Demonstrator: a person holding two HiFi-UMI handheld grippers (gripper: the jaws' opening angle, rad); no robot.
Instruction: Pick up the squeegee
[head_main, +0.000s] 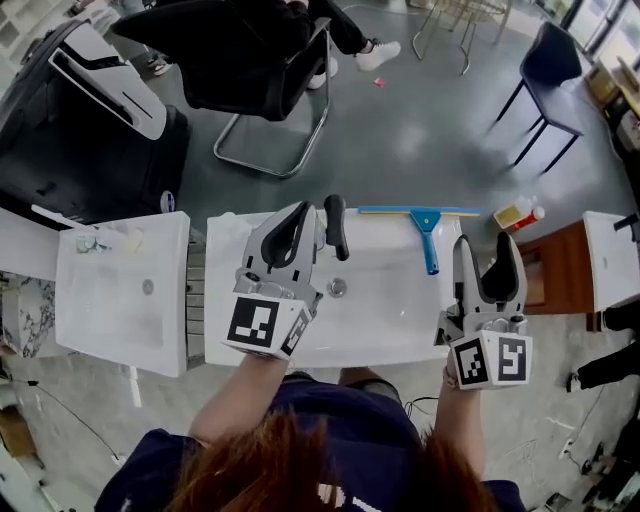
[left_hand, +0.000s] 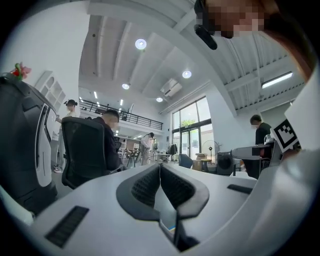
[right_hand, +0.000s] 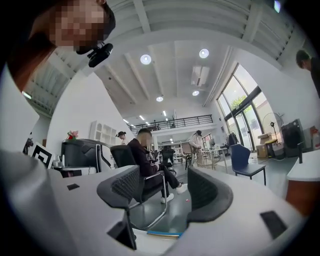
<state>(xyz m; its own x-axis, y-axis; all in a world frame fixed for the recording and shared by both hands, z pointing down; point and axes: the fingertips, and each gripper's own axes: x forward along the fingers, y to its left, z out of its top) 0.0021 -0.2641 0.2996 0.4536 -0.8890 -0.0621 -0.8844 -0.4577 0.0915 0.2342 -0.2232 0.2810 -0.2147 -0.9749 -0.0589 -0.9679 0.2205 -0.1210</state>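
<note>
The squeegee (head_main: 426, 224) is blue and lies at the far edge of the white basin (head_main: 380, 310), blade along the rim and handle pointing toward me. My right gripper (head_main: 487, 246) hovers just right of the handle, open and empty. In the right gripper view, the gripper (right_hand: 165, 186) shows the jaws apart, with a strip of the blue squeegee (right_hand: 162, 233) low between them. My left gripper (head_main: 300, 212) is held over the basin's left part beside the black faucet (head_main: 335, 226). Its jaws meet at the tips with nothing held, as the left gripper (left_hand: 160, 169) shows.
A second white basin (head_main: 120, 290) lies at the left. A yellow and red bottle (head_main: 518, 213) rests on a wooden cabinet (head_main: 555, 270) to the right. Beyond the counter are a black chair (head_main: 270, 85) with a seated person and a blue chair (head_main: 552, 65).
</note>
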